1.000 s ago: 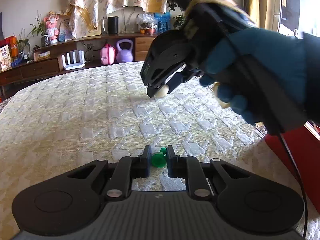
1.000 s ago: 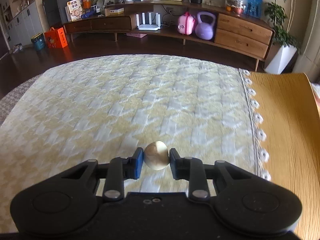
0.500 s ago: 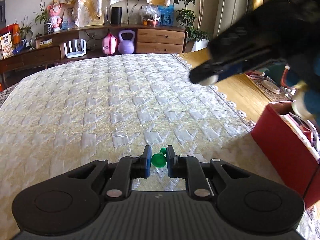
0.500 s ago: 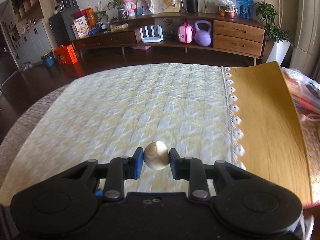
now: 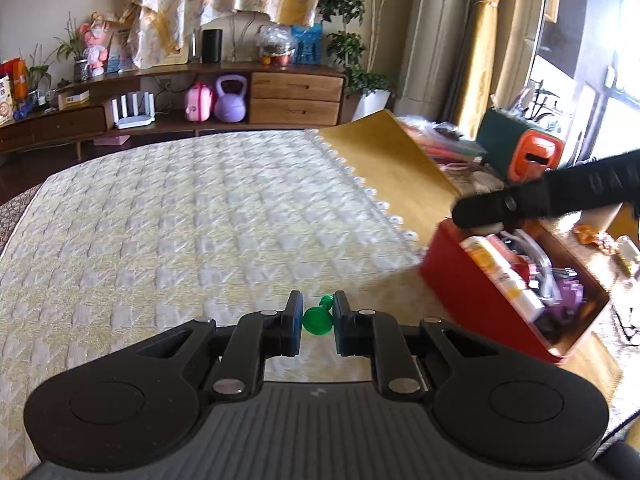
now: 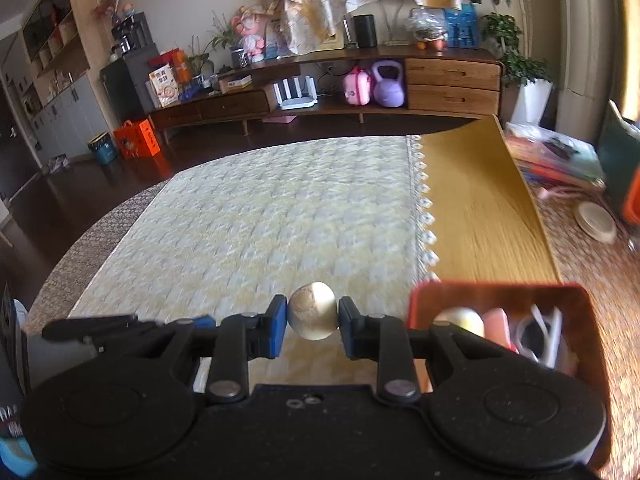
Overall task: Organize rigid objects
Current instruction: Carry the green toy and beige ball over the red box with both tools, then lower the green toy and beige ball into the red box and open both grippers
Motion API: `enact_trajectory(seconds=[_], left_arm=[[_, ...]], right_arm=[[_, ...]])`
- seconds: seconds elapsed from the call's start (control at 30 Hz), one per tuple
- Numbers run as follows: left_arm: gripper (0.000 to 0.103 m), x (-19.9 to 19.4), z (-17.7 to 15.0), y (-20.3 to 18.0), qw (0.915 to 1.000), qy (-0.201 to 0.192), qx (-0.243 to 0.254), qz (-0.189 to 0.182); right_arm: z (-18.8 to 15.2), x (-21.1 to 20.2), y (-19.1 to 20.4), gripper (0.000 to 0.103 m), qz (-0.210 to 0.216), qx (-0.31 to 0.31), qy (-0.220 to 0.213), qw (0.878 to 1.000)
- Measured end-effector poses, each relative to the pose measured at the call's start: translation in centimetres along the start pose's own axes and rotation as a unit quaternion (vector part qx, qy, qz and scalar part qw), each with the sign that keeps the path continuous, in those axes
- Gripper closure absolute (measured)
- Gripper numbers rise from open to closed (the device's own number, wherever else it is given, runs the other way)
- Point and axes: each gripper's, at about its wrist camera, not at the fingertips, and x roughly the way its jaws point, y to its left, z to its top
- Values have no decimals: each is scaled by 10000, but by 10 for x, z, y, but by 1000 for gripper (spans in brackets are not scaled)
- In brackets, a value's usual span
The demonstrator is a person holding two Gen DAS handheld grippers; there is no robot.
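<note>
Left wrist view: the left gripper is clamped on a small green peg-shaped piece, its blue pads pressing both sides of the wide base, the narrow end pointing away toward twelve o'clock; beneath it lies the quilted cream-and-yellow cloth that covers the counter, whose bare wood shows past the scalloped edge at about one o'clock; at three o'clock sits a red box, already holding a mix of small items, among them something purple and a white-and-orange tube; the right gripper, blurred, hangs over the box's far rim with a pale object just visible under its tip.

Right wrist view: the right gripper is closed on a pale, rounded, egg-like object, gripped at its left and right sides; the cloth spreads toward twelve o'clock; the red box is just beside the gripper at three o'clock, its contents partly hidden by the gripper body; the left gripper shows at nine o'clock; a long wooden sideboard stands against the far wall.
</note>
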Motion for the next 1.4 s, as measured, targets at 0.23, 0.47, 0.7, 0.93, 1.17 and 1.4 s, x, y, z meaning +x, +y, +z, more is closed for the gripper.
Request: enact_trajectory(seconds=[0.23, 0.47, 0.7, 0.93, 1.17, 1.4], left_arm=[[88, -23, 5, -30, 9995, -68, 252, -154], [88, -32, 11, -62, 9985, -67, 427, -350], [88, -26, 20, -103, 9954, 42, 702, -653], [88, -8, 15, -148, 9888, 278, 1077, -999], [88, 22, 11, -181, 9836, 576, 1297, -1114], [88, 53, 7, -192, 9808, 964, 1301, -1085]], right_arm=[[-29, -44, -22, 76, -252, 175, -142, 9994], [-51, -73, -53, 76, -476, 415, -291, 9976], [-71, -94, -84, 76, -693, 602, -406, 9949], [-82, -98, -118, 76, -931, 749, -413, 9920], [-87, -90, -144, 76, -1056, 823, -362, 9903], [-90, -68, -150, 76, -1055, 812, -246, 9908]])
